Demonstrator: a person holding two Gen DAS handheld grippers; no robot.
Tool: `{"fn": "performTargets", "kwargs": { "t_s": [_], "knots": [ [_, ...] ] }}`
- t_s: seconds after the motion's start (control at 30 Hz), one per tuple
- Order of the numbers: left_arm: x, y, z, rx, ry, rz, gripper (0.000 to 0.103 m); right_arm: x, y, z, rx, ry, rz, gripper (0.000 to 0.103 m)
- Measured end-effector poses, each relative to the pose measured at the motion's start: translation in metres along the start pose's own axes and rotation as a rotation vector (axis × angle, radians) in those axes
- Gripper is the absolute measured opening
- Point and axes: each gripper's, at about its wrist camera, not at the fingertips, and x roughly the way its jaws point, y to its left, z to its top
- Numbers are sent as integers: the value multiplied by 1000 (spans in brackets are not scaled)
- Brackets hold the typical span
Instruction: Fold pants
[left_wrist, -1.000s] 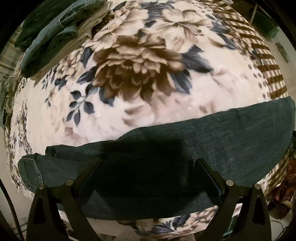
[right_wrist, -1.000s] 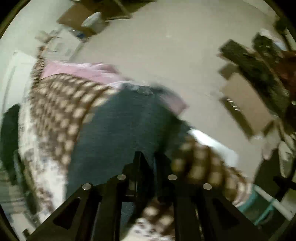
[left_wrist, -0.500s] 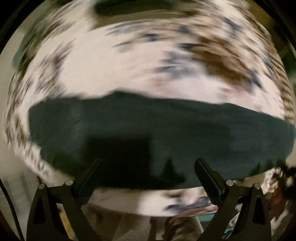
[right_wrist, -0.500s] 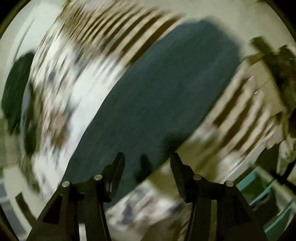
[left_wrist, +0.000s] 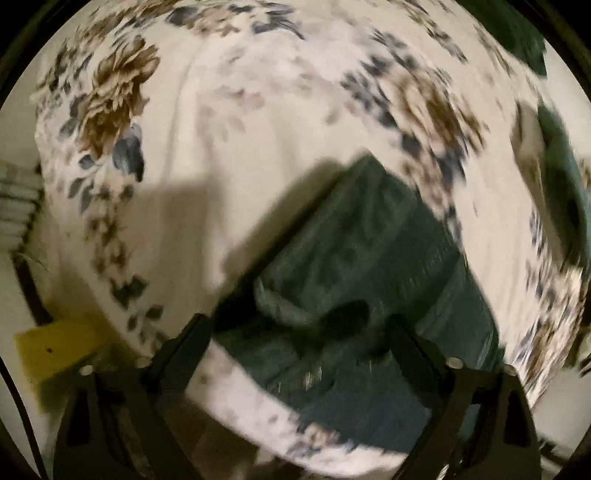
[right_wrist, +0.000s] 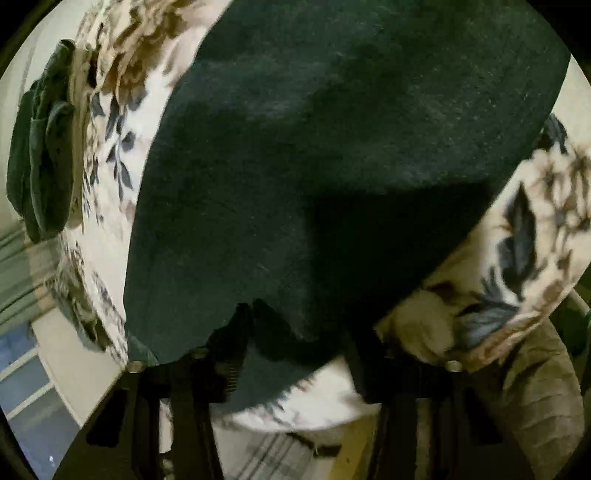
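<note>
Dark teal pants (left_wrist: 373, 266) lie flat on a floral blanket (left_wrist: 229, 155). In the left wrist view their hem end sits between my left gripper's (left_wrist: 295, 332) spread fingers (left_wrist: 184, 343), which are open and hold nothing. In the right wrist view the pants (right_wrist: 332, 147) fill most of the frame. My right gripper (right_wrist: 299, 332) is open, its fingers (right_wrist: 236, 332) low over the near edge of the cloth, with fabric lying across the gap. The left view is motion-blurred.
A pile of other dark green clothes (right_wrist: 40, 147) lies at the blanket's far left edge, and also shows at the right of the left wrist view (left_wrist: 565, 206). A yellow object (left_wrist: 55, 354) sits beyond the blanket edge at lower left. Floor lies beyond the bed edges.
My right gripper has opened from shut and swung over the pants. My left gripper stayed open and swung to the end of the pants, which now run diagonally.
</note>
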Motion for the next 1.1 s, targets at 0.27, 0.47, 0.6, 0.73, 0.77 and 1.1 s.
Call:
{"fn": "performTargets", "kwargs": {
  "t_s": [0.27,0.47,0.6,0.73,0.77,1.1],
  "knots": [
    [-7,16,-5,-29,-65,-120,13,-26,20,-30,-90,-89,-61,5],
    [-39,34,-30,8,-58,-104,12,-60,33,-29,-177,-84,-80,4],
    [-11,47,-43,-21,16,-47,12,-58,20,-25,-193,-57,-117,4],
    [18,56,-51,-18,61,-9,15,-40,11,-20,-205,-28,-161,4],
    [21,56,-49,-13,64,3,21,-30,12,-16,-221,-1,-189,5],
    [-22,21,-47,247,-13,168,92,-47,122,-25,-596,236,-170,54]
  ]
}}
